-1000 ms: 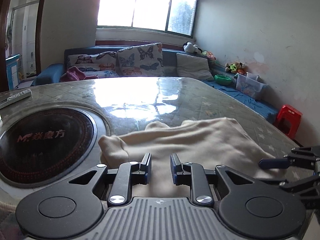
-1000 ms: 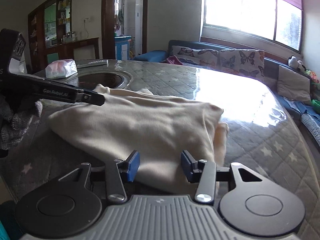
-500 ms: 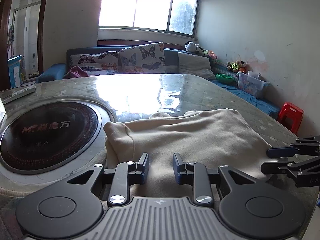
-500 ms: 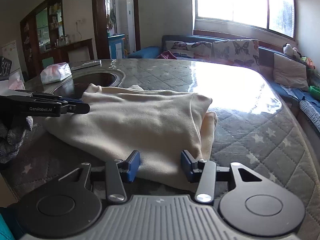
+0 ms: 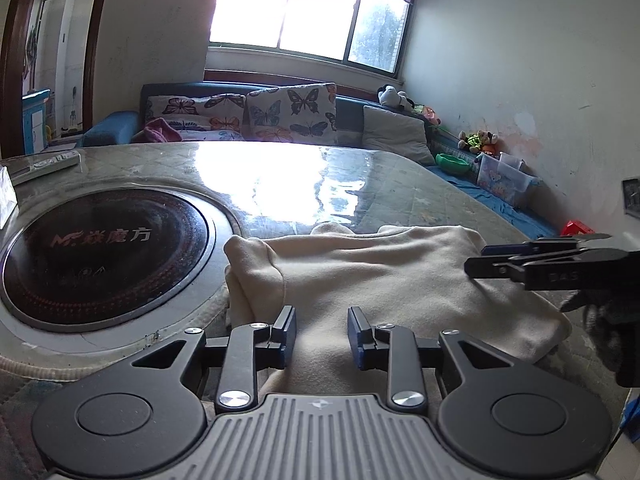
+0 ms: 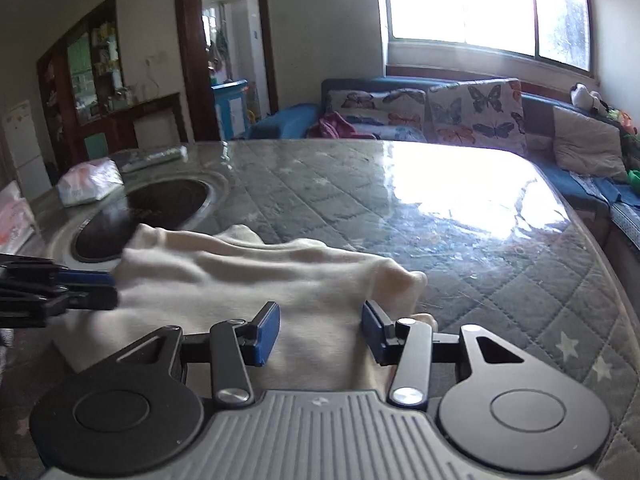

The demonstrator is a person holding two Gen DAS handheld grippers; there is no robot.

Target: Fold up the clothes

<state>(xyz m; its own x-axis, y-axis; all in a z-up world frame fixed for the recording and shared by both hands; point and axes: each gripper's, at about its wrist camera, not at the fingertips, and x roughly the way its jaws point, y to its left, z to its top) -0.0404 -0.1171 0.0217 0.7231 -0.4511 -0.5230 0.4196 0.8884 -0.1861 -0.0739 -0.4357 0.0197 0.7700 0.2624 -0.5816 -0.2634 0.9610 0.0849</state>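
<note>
Left gripper (image 5: 322, 332): jaws parted, empty, raised since a second ago, above near hem.
Right gripper (image 6: 320, 330): jaws parted wider, empty, likewise drawn back from cloth.
Garment (image 5: 384, 272): cream, folded in layers, flat on quilted table (image 6: 460, 240) beside round cooktop (image 5: 100, 248).
Change: both claws backed off, cloth undisturbed.
Meaning: fold judged set; next crease or finish pending.
</note>
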